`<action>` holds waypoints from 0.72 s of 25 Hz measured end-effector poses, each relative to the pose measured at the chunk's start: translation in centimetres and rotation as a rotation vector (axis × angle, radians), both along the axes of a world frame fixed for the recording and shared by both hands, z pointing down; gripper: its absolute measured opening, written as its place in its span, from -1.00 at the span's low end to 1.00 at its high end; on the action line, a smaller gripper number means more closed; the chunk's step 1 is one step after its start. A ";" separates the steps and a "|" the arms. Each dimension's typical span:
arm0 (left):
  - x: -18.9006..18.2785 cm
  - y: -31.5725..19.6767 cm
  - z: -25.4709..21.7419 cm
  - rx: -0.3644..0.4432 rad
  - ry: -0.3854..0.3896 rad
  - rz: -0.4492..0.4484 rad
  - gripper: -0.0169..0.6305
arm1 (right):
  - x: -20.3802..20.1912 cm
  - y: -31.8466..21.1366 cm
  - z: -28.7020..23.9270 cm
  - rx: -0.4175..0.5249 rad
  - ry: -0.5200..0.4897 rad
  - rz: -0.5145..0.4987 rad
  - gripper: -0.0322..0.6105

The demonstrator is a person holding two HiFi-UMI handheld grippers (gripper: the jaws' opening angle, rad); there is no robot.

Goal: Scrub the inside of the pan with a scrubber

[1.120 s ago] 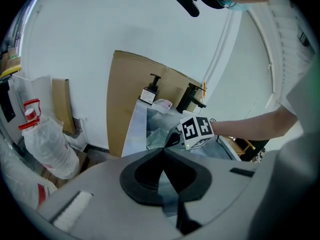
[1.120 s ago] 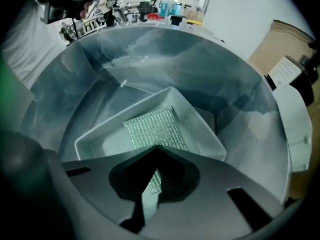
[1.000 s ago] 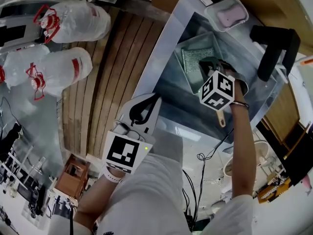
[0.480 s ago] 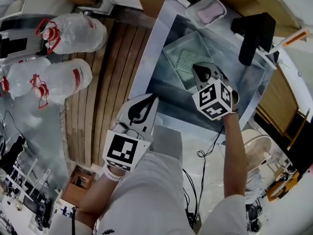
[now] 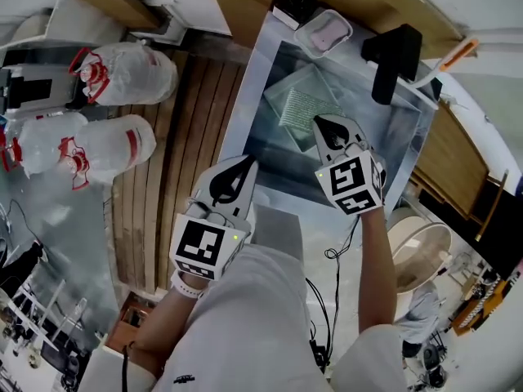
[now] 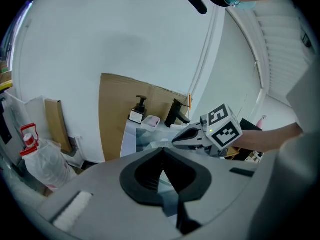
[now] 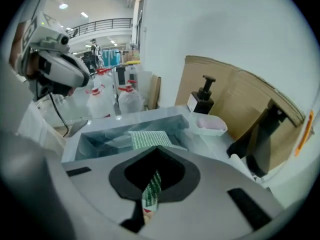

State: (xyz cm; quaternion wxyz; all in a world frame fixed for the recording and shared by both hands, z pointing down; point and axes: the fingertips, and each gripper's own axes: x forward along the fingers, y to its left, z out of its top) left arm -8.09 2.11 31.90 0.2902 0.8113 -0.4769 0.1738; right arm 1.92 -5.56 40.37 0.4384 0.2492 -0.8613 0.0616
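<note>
A square metal pan (image 5: 276, 88) lies in the steel sink (image 5: 255, 133), with a green mesh scrubber (image 5: 298, 109) flat inside it. My right gripper (image 5: 321, 126) hangs shut just above the pan's near right corner and points at the scrubber (image 7: 150, 138). In the right gripper view (image 7: 154, 150), green mesh shows in the slit between the shut jaws. I cannot tell whether it is pinched there or seen through the slit. My left gripper (image 5: 243, 167) is shut and empty over the sink's near left rim (image 6: 162, 153). From there it looks toward the right gripper (image 6: 178, 140).
A soap dish (image 5: 323, 31), a black pump bottle (image 7: 202, 100) and a black faucet (image 5: 391, 60) stand along the sink's far side against cardboard. Two large water jugs (image 5: 122, 72) lie on the floor to the left, beside wooden slats (image 5: 180, 137).
The right gripper has drawn up and back from low over the scrubber to above the pan's near corner. The left gripper has barely moved. The head view has swung.
</note>
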 end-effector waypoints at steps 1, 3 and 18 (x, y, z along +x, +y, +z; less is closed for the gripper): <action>-0.1 -0.1 -0.5 0.007 0.002 -0.001 -0.95 | -0.1 0.0 -1.2 0.011 -0.028 0.024 -0.89; -0.3 -0.3 -1.6 0.025 0.005 0.000 -0.95 | -0.3 0.0 -3.7 0.038 -0.088 0.073 -0.89; -0.7 -1.2 -9.3 0.132 0.043 0.013 -0.95 | 4.0 2.3 -18.6 0.261 -0.312 0.447 -0.89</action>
